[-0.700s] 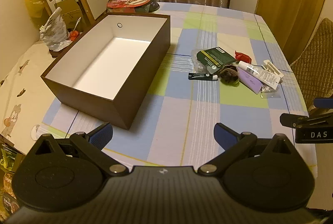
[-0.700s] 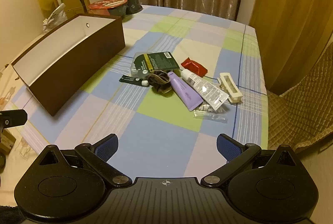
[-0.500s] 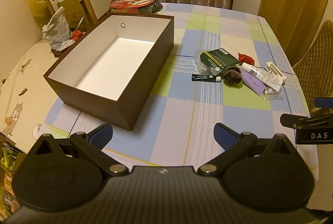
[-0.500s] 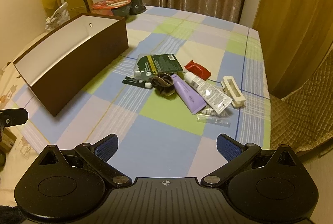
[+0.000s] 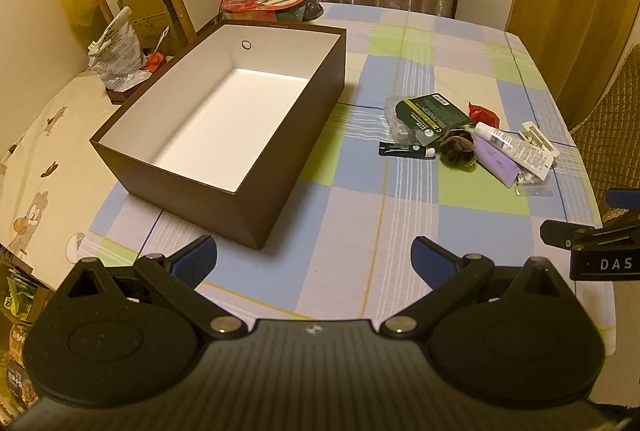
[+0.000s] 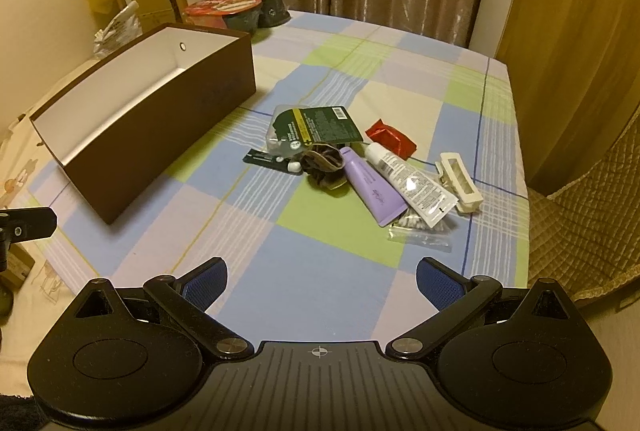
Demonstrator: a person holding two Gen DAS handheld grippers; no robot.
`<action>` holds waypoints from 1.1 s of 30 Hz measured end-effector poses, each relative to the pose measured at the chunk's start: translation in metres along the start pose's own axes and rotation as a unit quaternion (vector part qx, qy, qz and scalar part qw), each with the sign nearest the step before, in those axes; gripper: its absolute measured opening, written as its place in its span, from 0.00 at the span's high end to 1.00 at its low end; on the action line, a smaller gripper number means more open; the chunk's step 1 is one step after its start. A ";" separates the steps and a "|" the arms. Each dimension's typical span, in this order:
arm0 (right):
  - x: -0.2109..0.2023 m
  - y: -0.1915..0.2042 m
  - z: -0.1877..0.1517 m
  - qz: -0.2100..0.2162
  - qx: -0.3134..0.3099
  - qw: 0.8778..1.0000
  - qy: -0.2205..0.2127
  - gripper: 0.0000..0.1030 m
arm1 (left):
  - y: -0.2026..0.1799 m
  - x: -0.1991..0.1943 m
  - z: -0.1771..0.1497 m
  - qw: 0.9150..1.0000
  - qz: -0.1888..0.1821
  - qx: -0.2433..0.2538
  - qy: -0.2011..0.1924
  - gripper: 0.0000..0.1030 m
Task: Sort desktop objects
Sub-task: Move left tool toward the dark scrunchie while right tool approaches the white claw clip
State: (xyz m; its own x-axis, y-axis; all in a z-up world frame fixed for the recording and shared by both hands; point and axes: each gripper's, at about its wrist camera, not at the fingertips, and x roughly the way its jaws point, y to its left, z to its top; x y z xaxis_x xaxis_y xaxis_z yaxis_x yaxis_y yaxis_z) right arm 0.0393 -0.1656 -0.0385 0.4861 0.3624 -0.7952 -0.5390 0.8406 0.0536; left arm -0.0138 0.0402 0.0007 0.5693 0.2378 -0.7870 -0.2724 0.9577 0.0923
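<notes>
Both sets of fingers are spread wide with nothing between them: my right gripper [image 6: 320, 285] hangs over bare cloth at the near edge, my left gripper [image 5: 314, 257] just off the box's near corner. I judge this the very start: no item is picked and the box [image 5: 288, 159] is empty. The pile sits right of the box and well apart from it: purple tube [image 6: 370, 187], white tube [image 6: 412, 187], scrunchie [image 6: 324, 165], green packet [image 6: 316, 129], red wrapper [image 6: 390, 139], white clip [image 6: 460, 183], small dark tube [image 6: 268, 161], and a swab bag [image 6: 420, 237] nearest me. Next I would take the right gripper forward and down onto one item; they overlap, so I need a clean single grasp. The cloth between pile and box is open. The table [image 6: 516, 167] edge runs close on the right.
</notes>
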 end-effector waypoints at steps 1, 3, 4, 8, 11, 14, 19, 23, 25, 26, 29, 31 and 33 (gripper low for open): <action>0.001 0.000 0.000 0.000 0.000 1.000 0.001 0.00 | 0.000 0.001 0.000 1.000 0.000 -0.001 0.000 0.01; 0.002 0.000 0.000 0.001 0.001 1.000 0.002 0.00 | 0.001 0.002 0.000 1.000 0.002 -0.002 0.002 0.01; 0.003 -0.001 0.000 0.002 0.001 1.000 0.002 0.00 | 0.001 0.003 0.001 1.000 0.004 -0.003 0.003 0.01; 0.006 -0.004 0.001 0.002 0.003 1.000 0.005 0.00 | -0.002 0.006 0.003 1.000 0.004 -0.004 0.006 0.01; 0.008 -0.005 0.002 0.001 0.004 1.000 0.007 0.00 | -0.004 0.009 0.004 1.000 0.004 -0.003 0.009 0.01; 0.010 -0.007 0.002 0.000 0.004 1.000 0.008 0.00 | -0.005 0.012 0.006 1.000 0.004 -0.004 0.011 0.01; 0.014 -0.011 0.005 0.000 0.004 1.000 0.011 0.00 | -0.006 0.018 0.010 1.000 0.006 -0.010 0.015 0.01; 0.018 -0.015 0.007 -0.002 0.006 1.000 0.013 0.00 | -0.008 0.022 0.012 1.000 0.008 -0.013 0.017 0.01; 0.019 -0.017 0.007 -0.002 0.007 1.000 0.015 0.00 | -0.009 0.025 0.014 1.000 0.008 -0.014 0.019 0.01; 0.020 -0.018 0.007 -0.003 0.007 1.000 0.016 0.00 | -0.009 0.026 0.015 1.000 0.008 -0.015 0.020 0.01; 0.021 -0.022 0.008 -0.006 0.011 1.000 0.018 0.00 | -0.012 0.031 0.017 1.000 0.007 -0.014 0.022 0.01; 0.023 -0.027 0.009 -0.009 0.015 1.000 0.018 0.00 | -0.015 0.034 0.020 1.000 0.006 -0.013 0.024 0.01; 0.024 -0.031 0.010 -0.012 0.021 1.000 0.020 0.00 | -0.018 0.038 0.023 1.000 0.005 -0.010 0.025 0.01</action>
State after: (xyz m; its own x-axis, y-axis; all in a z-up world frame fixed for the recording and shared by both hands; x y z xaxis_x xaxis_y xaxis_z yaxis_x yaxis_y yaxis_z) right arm 0.0746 -0.1793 -0.0534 0.4710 0.3257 -0.8198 -0.4974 0.8656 0.0580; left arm 0.0299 0.0358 -0.0168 0.5273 0.2384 -0.8155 -0.2930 0.9520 0.0889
